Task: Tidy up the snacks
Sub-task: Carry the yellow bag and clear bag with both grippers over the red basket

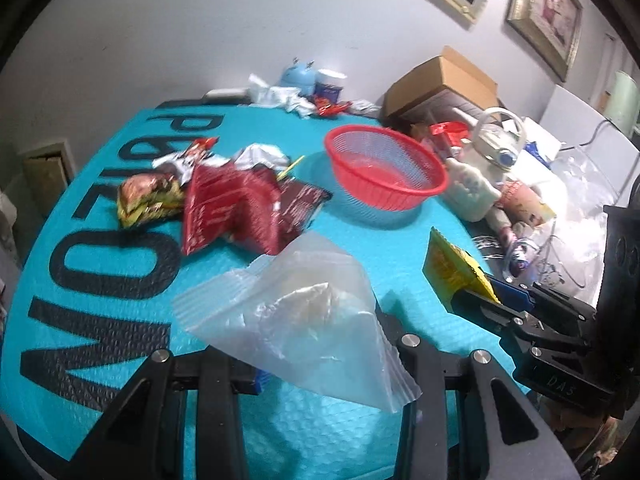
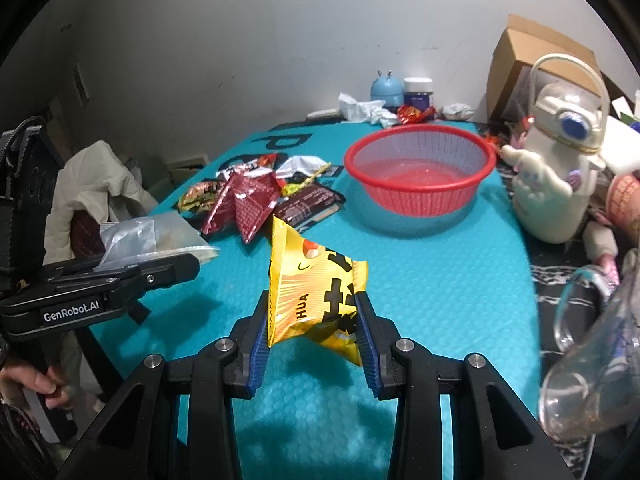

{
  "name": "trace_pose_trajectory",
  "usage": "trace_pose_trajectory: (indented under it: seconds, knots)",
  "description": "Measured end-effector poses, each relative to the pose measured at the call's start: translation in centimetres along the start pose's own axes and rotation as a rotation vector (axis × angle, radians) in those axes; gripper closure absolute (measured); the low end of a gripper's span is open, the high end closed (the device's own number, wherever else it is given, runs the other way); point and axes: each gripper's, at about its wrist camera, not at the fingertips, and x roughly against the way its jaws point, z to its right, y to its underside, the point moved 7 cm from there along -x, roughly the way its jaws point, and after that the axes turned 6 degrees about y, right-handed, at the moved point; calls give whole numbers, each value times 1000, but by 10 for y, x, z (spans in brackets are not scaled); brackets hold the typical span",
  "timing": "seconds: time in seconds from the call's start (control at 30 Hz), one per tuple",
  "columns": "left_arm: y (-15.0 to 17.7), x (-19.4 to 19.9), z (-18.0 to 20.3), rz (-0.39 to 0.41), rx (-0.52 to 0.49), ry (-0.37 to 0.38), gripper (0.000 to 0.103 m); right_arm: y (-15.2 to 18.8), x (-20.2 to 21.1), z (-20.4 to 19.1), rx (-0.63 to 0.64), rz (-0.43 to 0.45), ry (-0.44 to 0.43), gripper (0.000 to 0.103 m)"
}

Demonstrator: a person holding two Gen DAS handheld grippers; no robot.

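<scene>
My left gripper (image 1: 332, 364) is shut on a clear zip bag (image 1: 308, 312) with a pale snack inside, lifted above the teal mat (image 1: 100, 320). The same bag (image 2: 152, 236) shows in the right wrist view, clamped in the left gripper (image 2: 188, 264). My right gripper (image 2: 314, 344) is shut on a yellow snack packet (image 2: 316, 292), held upright over the mat; this packet (image 1: 452, 272) appears at right in the left wrist view. A red mesh basket (image 1: 384, 168) (image 2: 420, 176) stands empty beyond both. A heap of red and dark snack packets (image 1: 240, 208) (image 2: 256, 200) lies left of the basket.
A white astronaut-shaped bottle (image 2: 560, 168) and a doll (image 1: 516, 216) stand right of the basket. A cardboard box (image 1: 440, 84), a blue toy (image 1: 296, 76) and a jar (image 2: 418, 92) sit at the back. A clear glass jug (image 2: 592, 352) is close at right. A chair with a jacket (image 2: 96, 184) stands left.
</scene>
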Motion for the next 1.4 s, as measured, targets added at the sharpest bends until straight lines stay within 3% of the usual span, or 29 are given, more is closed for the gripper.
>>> trace_pose_trajectory:
  seconds: [0.23, 0.73, 1.13, 1.4]
  knots:
    - [-28, 8, 24, 49, -67, 61, 66, -19, 24, 7, 0, 56, 27, 65]
    - [-105, 6, 65, 160, -194, 114, 66, -86, 48, 34, 38, 160, 105, 65]
    - [-181, -33, 78, 193, -239, 164, 66, -150, 29, 68, -2, 215, 208, 65]
    - [-219, -75, 77, 202, -248, 186, 66, -181, -7, 85, -55, 216, 272, 65]
